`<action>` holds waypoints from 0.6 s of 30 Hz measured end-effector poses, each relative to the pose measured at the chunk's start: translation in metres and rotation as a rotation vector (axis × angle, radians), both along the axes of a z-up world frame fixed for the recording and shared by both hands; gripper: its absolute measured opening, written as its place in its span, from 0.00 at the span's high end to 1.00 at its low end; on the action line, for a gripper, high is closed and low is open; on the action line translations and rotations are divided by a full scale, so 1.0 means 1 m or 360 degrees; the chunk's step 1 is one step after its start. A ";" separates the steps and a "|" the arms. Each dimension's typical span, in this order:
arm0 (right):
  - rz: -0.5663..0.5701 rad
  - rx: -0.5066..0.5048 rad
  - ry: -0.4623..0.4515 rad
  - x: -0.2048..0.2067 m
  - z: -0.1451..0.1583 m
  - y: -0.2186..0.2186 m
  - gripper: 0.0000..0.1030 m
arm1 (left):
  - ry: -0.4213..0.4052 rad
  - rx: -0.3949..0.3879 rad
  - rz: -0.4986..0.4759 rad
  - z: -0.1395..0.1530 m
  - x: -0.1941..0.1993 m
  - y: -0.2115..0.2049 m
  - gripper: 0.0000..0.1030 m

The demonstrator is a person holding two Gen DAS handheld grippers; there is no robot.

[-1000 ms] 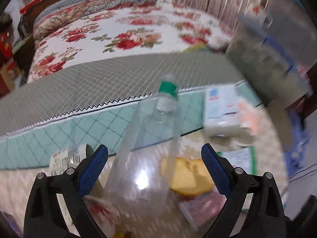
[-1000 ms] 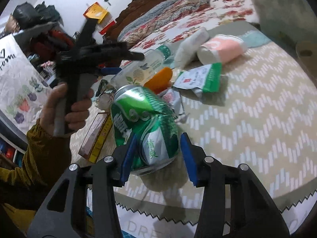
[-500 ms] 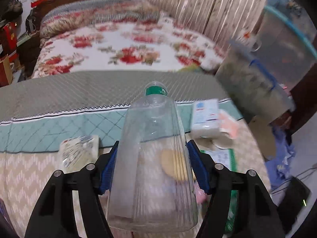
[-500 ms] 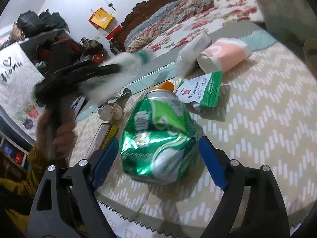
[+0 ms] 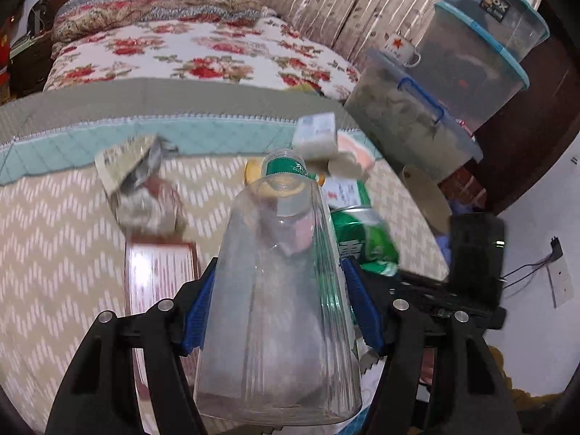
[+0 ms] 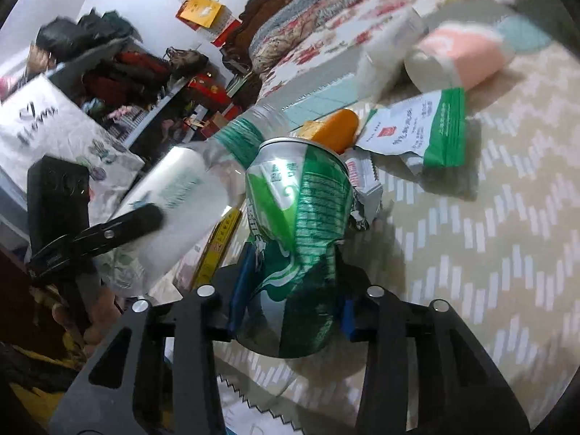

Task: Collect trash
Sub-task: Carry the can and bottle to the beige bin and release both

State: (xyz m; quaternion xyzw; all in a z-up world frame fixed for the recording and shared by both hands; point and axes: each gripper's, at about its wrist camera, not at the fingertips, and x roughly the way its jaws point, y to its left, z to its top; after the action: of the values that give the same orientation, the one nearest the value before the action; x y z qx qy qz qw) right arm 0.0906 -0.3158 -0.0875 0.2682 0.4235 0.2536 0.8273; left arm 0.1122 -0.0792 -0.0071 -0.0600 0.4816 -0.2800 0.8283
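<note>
Left gripper (image 5: 279, 308) jaws clamp bottle (image 5: 279, 290); right gripper (image 6: 290, 297) jaws clamp crushed can (image 6: 297, 217), both over bed (image 6: 489, 217). Two pieces in hand; wrappers (image 6: 420, 127), box (image 5: 159, 272) left near bed edge; no bin in view.

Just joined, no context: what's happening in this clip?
A person with two handheld grippers is collecting trash off a bed. The left gripper is clamped on a clear plastic bottle; the right gripper is clamped on a dented green can. A green-and-white wrapper and a pink-labelled tube lie on the bedspread.
</note>
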 end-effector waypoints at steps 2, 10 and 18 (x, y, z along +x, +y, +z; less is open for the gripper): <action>-0.0020 0.0056 -0.0009 -0.011 0.004 -0.001 0.64 | 0.0018 -0.0013 0.0010 -0.003 0.000 0.002 0.39; -0.0257 0.0173 -0.0083 -0.046 0.013 -0.040 0.66 | 0.0010 -0.0058 -0.0129 0.004 0.000 -0.033 0.39; -0.0571 0.0303 -0.0141 -0.079 0.011 -0.123 0.67 | -0.0007 -0.0055 -0.0457 0.008 0.000 -0.135 0.39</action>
State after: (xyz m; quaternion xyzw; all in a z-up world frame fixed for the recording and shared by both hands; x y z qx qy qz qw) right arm 0.0112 -0.4390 -0.0768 0.4050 0.3061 0.1527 0.8479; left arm 0.1122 -0.2146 0.0009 -0.0040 0.4785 -0.4041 0.7796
